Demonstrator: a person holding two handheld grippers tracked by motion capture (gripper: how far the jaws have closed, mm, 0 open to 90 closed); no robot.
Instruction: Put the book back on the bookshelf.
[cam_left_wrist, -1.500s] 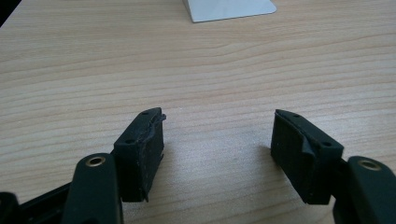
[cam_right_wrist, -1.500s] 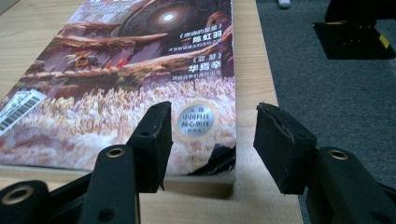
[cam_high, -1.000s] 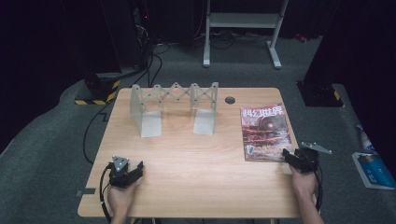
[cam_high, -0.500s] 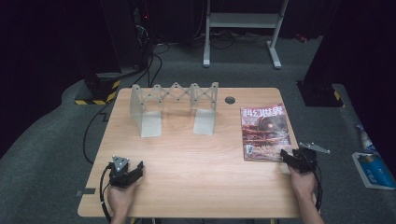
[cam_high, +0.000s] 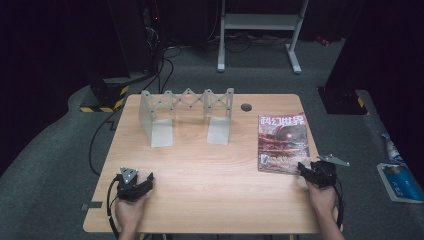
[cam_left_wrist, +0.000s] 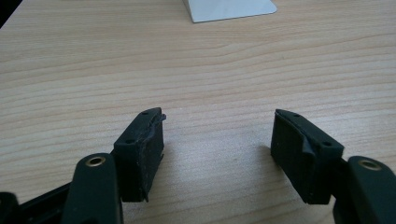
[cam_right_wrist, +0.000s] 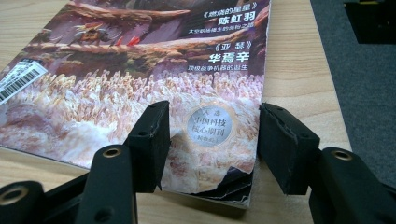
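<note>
A magazine (cam_high: 281, 142) with a reddish cover lies flat at the right side of the wooden table (cam_high: 210, 170). My right gripper (cam_high: 306, 171) is open at its near right corner. In the right gripper view the two jaws straddle that worn corner of the magazine (cam_right_wrist: 140, 84), one jaw over the cover, the other beside its edge. My left gripper (cam_high: 145, 181) rests open near the table's front left; in the left gripper view its jaws (cam_left_wrist: 217, 149) stand wide apart over bare wood.
A grey folding rack (cam_high: 186, 114) with two plate feet stands at the back of the table; one foot (cam_left_wrist: 229, 9) shows ahead of the left gripper. A round hole (cam_high: 245, 107) sits near the back edge. A book (cam_high: 399, 180) lies on the floor at right.
My right gripper has crept slightly left toward the magazine's corner. The left gripper has not moved.
</note>
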